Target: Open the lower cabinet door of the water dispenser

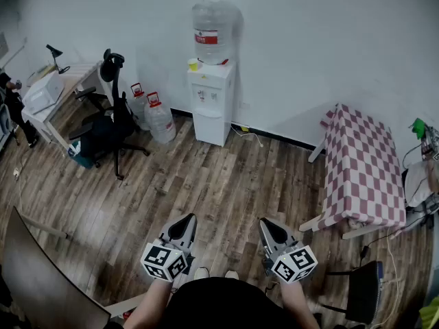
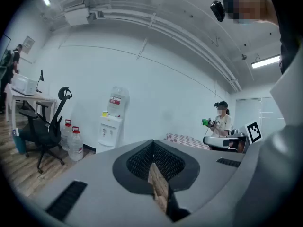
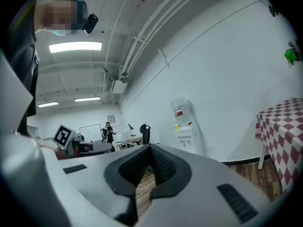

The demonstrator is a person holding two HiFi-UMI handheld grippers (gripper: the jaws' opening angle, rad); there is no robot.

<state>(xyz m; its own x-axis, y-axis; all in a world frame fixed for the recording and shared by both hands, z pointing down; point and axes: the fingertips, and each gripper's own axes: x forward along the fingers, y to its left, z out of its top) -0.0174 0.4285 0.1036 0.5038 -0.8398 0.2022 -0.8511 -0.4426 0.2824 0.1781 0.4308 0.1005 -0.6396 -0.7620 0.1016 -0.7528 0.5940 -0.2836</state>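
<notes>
Grippers: left gripper (image 1: 184,219) and right gripper (image 1: 269,225) are held side by side, both pointing nearly level toward the far wall.
Left gripper state: jaws together, the pads meeting along one seam in the left gripper view.
Right gripper state: jaws together likewise in the right gripper view.
Water dispenser: white water dispenser (image 1: 211,98) stands upright against the wall, well ahead of both grippers and well apart from them.
Lower cabinet door: lower cabinet door (image 1: 210,126) is on the dispenser's front, facing the grippers; it lies flush with the body, shut.
Bottle: clear water bottle (image 1: 214,31) with a red label sits inverted on top of the dispenser.
Cup: small yellow cup (image 1: 194,65) is on the dispenser's top, just beside the bottle.
Spare jugs: two red-capped water jugs (image 1: 159,120) stand on the floor ahead and left of the left gripper, just beside the dispenser.
Office chair: black office chair (image 1: 110,122) is further left, beyond the jugs.
Tabletop: light tabletop (image 1: 79,70) behind the chair carries a white machine (image 1: 42,91).
Checked table: table under a red-and-white checked cloth (image 1: 361,166) is ahead and right of the right gripper.
Floor: wood-plank floor (image 1: 226,177) lies between the grippers and the dispenser.
Second person: person (image 2: 221,122) stands far off to the left gripper's right.
</notes>
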